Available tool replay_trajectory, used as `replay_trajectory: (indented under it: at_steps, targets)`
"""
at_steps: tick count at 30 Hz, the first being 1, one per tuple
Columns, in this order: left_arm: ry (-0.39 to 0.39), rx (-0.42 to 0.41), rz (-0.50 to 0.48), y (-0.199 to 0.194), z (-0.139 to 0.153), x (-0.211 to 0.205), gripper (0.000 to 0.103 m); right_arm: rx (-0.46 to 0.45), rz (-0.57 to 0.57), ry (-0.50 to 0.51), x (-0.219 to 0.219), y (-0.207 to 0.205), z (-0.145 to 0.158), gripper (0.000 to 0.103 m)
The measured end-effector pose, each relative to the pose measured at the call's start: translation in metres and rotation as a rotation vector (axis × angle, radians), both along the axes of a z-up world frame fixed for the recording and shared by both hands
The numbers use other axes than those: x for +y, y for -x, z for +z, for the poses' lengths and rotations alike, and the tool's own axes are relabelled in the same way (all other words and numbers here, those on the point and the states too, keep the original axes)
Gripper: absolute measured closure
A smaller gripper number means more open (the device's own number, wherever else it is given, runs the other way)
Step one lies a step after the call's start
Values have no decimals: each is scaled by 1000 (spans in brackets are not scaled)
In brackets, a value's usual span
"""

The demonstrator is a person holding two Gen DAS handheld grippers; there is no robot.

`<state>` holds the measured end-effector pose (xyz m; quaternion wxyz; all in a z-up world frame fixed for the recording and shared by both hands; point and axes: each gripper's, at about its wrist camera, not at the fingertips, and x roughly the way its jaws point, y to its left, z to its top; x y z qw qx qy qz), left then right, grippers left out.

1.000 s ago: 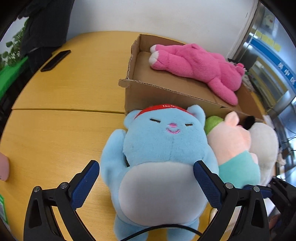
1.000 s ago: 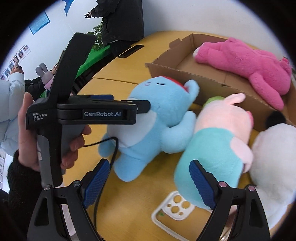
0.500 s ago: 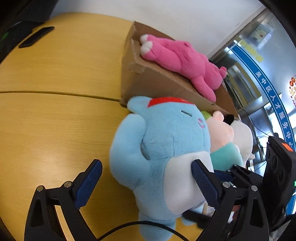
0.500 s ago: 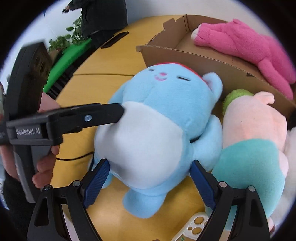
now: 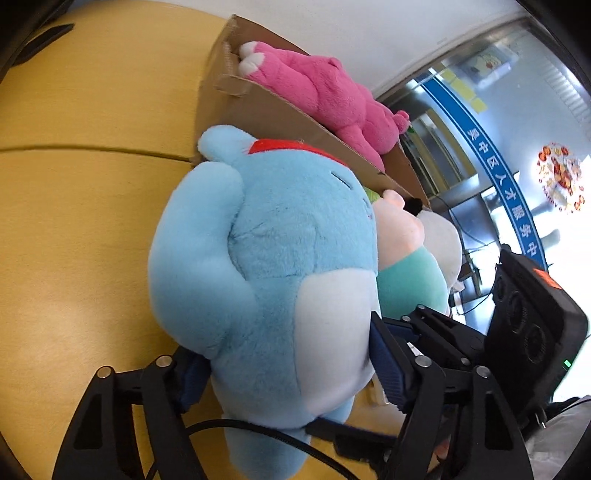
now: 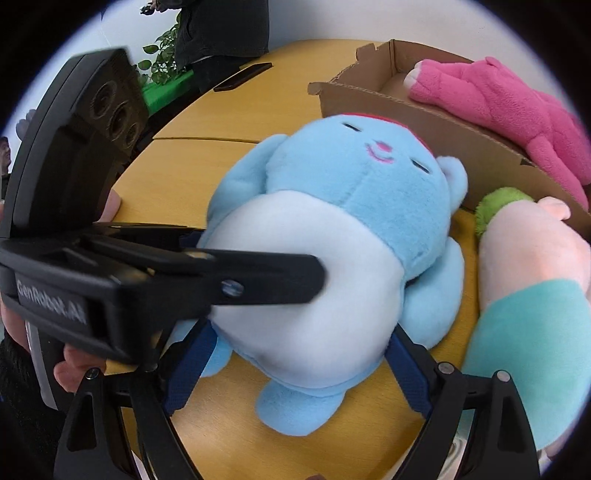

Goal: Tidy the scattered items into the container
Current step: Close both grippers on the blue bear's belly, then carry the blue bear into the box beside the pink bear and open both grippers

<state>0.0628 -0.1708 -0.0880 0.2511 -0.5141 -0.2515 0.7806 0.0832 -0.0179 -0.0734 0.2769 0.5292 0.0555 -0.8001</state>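
Observation:
A blue plush toy (image 5: pixel 266 258) with a white belly and red cap lies on the wooden table against the cardboard box (image 5: pixel 295 122). My left gripper (image 5: pixel 288 354) has it between its closing jaws, and both blue pads press into its sides. In the right wrist view a left finger (image 6: pixel 280 273) dents the blue plush toy's (image 6: pixel 351 206) belly. My right gripper (image 6: pixel 295 354) stands wide around the toy's lower body, its pads at the flanks without squeezing. A pink plush (image 6: pixel 498 96) lies inside the box (image 6: pixel 424 125).
A pink-and-teal pig plush (image 6: pixel 535 295) lies right of the blue one, with a white plush (image 5: pixel 443 240) beyond it. A black phone (image 6: pixel 243 75) rests at the table's far side. A person in dark clothes (image 6: pixel 221 29) stands by a green plant (image 6: pixel 162 74).
My left jaws narrowed onto the blue plush as that gripper swung round to the toy's side. The right gripper shifted from the pig plush to straddle the blue plush.

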Motion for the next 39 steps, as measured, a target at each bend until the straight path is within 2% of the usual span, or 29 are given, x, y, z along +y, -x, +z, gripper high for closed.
replay_trajectory:
  at_steps: [4, 7, 9, 11, 13, 16, 19, 22, 25, 28, 31, 35, 39]
  targets:
    - [15, 14, 14, -5, 4, 2, 32, -49, 10, 75, 8, 7, -11, 7]
    - [35, 33, 20, -8, 9, 6, 35, -25, 22, 70, 7, -1, -9, 9]
    - [31, 43, 30, -9, 13, 7, 36, -5, 42, 76, 7, -4, -5, 24]
    - [36, 74, 32, -13, 24, 9, 36, 1, 50, 102, 11, -5, 2, 34]
    - [40, 106, 33, -17, 38, 11, 36, 9, 54, 125, 17, -8, 12, 37]
    - [27, 177, 37, -21, 68, 12, 36, 65, 58, 149, 24, -13, 35, 37]
    - [21, 259, 27, -11, 101, 17, 36, 168, 58, 169, 34, -17, 72, 37]
    - [31, 341, 1, 14, 133, 29, 36, 266, 49, 166, 45, -3, 109, 37]
    - [21, 379, -27, 60, 147, 41, 35, 336, 28, 147, 56, 26, 131, 37]
    - [10, 377, -48, 109, 146, 53, 35, 356, 2, 116, 67, 70, 139, 37]
    - [20, 339, -40, 160, 130, 60, 34, 335, -11, 102, 76, 119, 134, 37]
    - [46, 232, -14, 218, 88, 57, 33, 257, -13, 92, 74, 184, 103, 37]
    - [95, 118, 12, 243, 47, 50, 31, 126, -11, 70, 65, 223, 61, 37]
